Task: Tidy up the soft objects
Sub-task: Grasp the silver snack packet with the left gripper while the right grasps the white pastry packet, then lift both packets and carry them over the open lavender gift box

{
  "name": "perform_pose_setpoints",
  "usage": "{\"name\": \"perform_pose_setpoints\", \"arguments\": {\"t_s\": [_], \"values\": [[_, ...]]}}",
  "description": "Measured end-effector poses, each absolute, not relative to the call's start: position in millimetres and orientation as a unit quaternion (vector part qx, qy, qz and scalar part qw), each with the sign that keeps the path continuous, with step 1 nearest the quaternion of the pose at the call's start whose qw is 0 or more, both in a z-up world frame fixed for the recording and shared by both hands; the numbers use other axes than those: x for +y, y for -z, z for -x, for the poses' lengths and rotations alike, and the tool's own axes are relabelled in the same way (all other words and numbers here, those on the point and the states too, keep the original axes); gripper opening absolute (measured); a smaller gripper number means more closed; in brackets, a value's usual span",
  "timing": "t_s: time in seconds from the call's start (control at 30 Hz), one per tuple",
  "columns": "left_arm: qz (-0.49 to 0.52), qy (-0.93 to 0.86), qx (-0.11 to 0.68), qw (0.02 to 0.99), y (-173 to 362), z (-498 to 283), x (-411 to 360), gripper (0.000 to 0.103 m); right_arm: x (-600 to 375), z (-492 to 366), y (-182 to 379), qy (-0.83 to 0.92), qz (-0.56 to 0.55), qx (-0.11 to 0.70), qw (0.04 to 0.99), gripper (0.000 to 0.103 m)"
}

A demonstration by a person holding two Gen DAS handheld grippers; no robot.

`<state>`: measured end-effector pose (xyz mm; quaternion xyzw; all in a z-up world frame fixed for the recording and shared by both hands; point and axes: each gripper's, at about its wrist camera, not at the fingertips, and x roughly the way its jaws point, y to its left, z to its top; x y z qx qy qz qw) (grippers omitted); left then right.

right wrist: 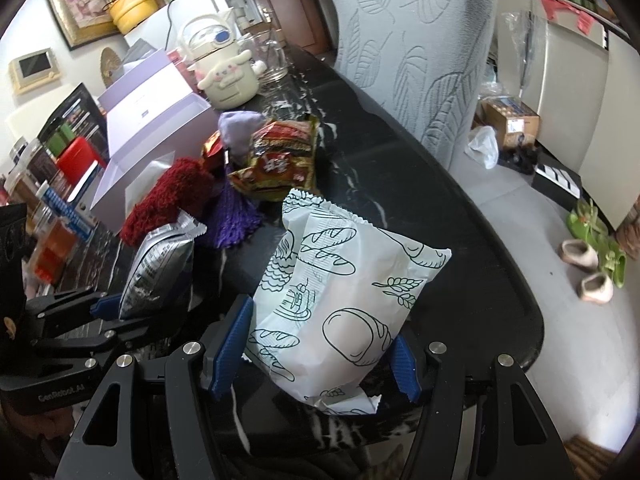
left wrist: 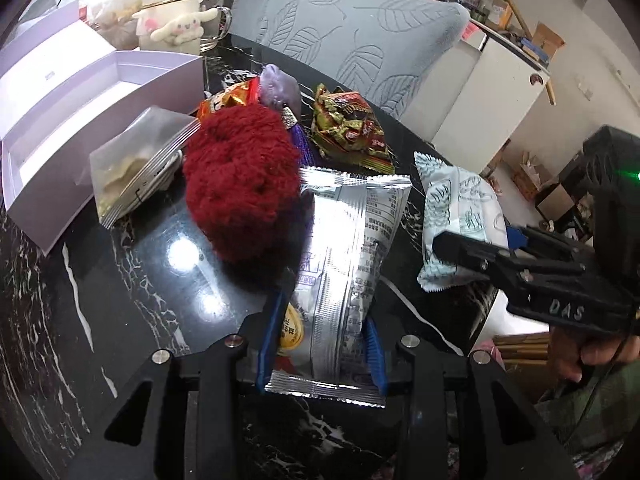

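Left tool (left wrist: 320, 344) clenched on a silver snack packet (left wrist: 344, 264), right tool (right wrist: 316, 356) gripping a white bread-print packet (right wrist: 340, 300), both above the black marble desk (left wrist: 120, 280), red fluffy cloth (left wrist: 240, 184) just left.

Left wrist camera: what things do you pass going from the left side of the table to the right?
Lilac box → clear zip bag → fluffy red thing → silver snack packet → white bread packet → right gripper.
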<state>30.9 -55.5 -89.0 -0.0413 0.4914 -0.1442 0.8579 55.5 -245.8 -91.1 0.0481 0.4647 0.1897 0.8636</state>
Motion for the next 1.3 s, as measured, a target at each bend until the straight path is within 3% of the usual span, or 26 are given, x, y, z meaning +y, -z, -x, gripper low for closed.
{"name": "perform_pose_setpoints", "arguments": {"t_s": [0.43, 0.77, 1.3], "values": [[-0.040, 0.121, 0.459, 0.879, 95.7, -41.2, -87.2, 0.043, -239.2, -51.5, 92.7, -0.186, -0.036, 0.457, 0.869, 0.067], [-0.016, 0.140, 0.458, 0.878, 88.3, -32.5, -83.6, 0.036, -246.5, -47.8, 89.1, -0.189, -0.066, 0.450, 0.870, 0.049], [0.004, 0.120, 0.411, 0.904, 56.2, -1.0, -59.8, 0.036, -230.6, -26.3, 60.4, -0.225, -0.064, 0.416, 0.879, 0.047]]}}
